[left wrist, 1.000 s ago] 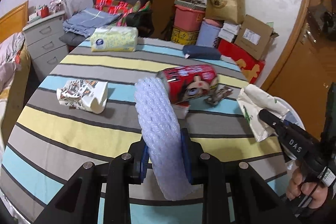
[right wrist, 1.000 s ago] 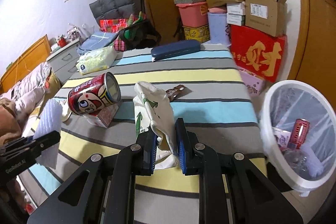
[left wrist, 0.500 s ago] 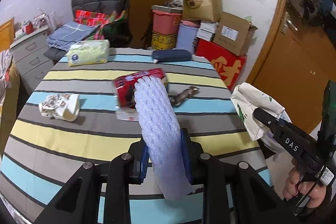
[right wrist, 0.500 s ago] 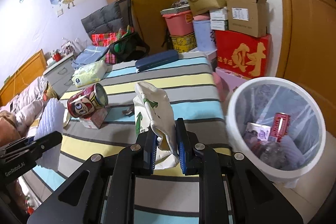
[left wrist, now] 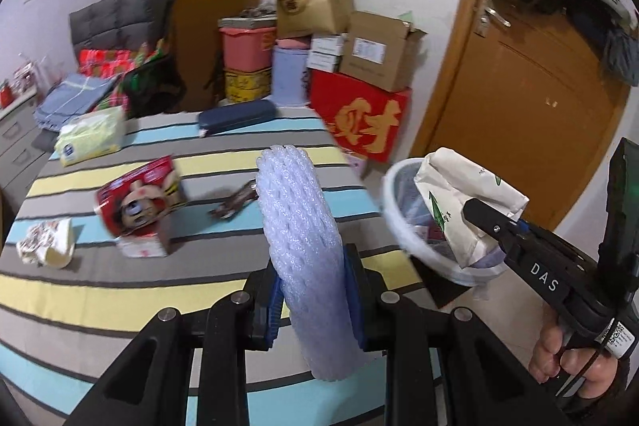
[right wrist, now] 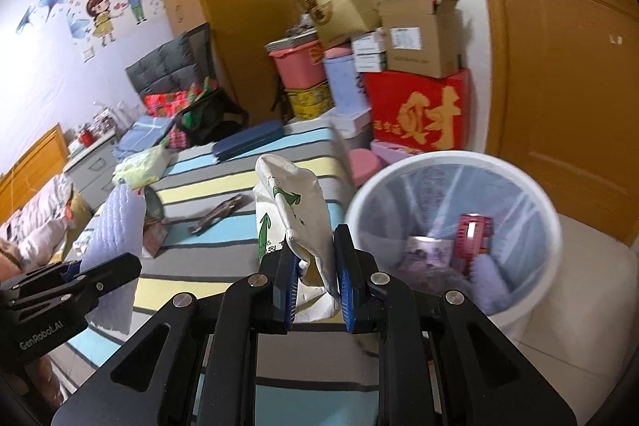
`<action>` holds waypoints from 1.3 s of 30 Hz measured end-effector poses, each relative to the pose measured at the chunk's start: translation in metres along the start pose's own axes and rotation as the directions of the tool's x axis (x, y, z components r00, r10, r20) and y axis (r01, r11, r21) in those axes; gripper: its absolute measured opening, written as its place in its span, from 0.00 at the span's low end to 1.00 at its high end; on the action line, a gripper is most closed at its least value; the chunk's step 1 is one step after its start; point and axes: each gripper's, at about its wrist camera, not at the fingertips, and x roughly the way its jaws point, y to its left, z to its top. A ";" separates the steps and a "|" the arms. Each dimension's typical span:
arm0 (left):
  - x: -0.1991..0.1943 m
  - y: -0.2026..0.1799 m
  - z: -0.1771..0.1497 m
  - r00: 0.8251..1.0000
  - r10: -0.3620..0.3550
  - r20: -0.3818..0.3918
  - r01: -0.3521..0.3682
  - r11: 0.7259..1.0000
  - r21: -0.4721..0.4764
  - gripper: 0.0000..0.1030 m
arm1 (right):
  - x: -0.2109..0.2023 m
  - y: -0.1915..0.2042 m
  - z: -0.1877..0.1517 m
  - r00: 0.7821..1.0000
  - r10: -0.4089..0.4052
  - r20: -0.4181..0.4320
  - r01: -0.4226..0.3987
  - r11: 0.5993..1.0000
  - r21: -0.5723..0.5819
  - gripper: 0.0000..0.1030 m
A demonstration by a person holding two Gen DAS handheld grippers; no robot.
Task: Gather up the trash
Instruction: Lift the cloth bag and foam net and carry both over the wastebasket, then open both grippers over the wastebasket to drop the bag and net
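My left gripper [left wrist: 315, 290] is shut on a white foam net sleeve [left wrist: 299, 222] and holds it above the striped table [left wrist: 120, 290]. My right gripper [right wrist: 315, 286] is shut on a crumpled white paper bag with green print [right wrist: 291, 210], held at the table's right edge beside the white trash bin [right wrist: 531, 226]. The bin holds a red can and other trash. In the left wrist view the paper bag [left wrist: 451, 194] hangs over the bin [left wrist: 393, 202]. A red can [left wrist: 139, 194], a crumpled printed wrapper [left wrist: 46, 240] and a dark wrapper [left wrist: 235, 202] lie on the table.
A tissue pack [left wrist: 90, 136] and a dark blue case [left wrist: 237, 116] lie at the table's far side. Stacked boxes, a red carton [left wrist: 359, 118] and tubs stand behind the table. A wooden door [left wrist: 519, 106] is at the right.
Both grippers have moved right toward the bin with their loads. The paper bag has gone from over the table to the bin's rim, and the bin has come closer in the right view.
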 end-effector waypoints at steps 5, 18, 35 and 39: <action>0.009 -0.030 0.008 0.999 -0.043 0.000 0.043 0.998 0.045 0.27 | -0.010 -0.021 0.003 0.999 -0.043 0.020 0.042 0.999 0.026 0.17; 0.048 -0.106 0.026 0.987 -0.154 -0.050 0.160 0.975 0.155 0.27 | -0.023 -0.077 0.007 0.984 -0.177 0.029 0.173 0.979 0.105 0.17; 0.117 -0.151 0.035 0.970 -0.190 -0.153 0.218 0.956 0.197 0.27 | 0.001 -0.119 0.006 0.967 -0.249 -0.054 0.254 0.959 0.126 0.18; 0.122 -0.155 0.036 0.972 -0.184 -0.145 0.212 0.954 0.211 0.29 | 0.006 -0.122 0.007 0.966 -0.248 -0.068 0.255 0.960 0.113 0.19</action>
